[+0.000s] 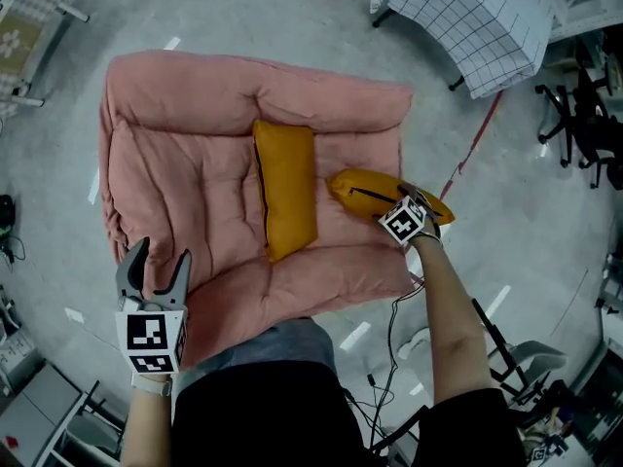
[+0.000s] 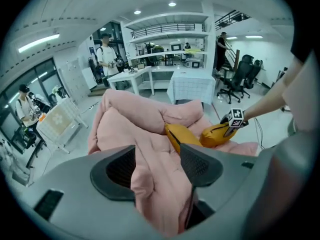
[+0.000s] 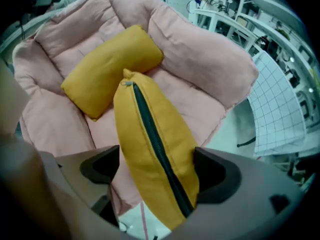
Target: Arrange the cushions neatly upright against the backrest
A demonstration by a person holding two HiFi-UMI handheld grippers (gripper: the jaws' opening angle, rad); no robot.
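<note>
A pink padded seat [image 1: 243, 90] lies on the floor, its backrest at the far side. One orange cushion [image 1: 287, 188] lies flat in the middle of it, lengthwise. A second orange cushion [image 1: 365, 191] stands on edge over the seat's right rim, zipper up. My right gripper [image 1: 409, 200] points straight down, shut on it. In the right gripper view both pads touch this zippered cushion [image 3: 150, 144], and the other cushion [image 3: 110, 69] lies beyond. My left gripper [image 1: 156, 259] hangs open over the seat's front left corner. Pink fabric [image 2: 150, 184] shows behind its jaws, not pinched.
A table under a checked cloth [image 1: 477, 17] stands at the far right, with office chairs [image 1: 584, 115] beside it. A folding frame [image 1: 24, 27] sits at the far left. Cables [image 1: 389, 358] trail on the floor by my right side. People stand far off [image 2: 107, 54].
</note>
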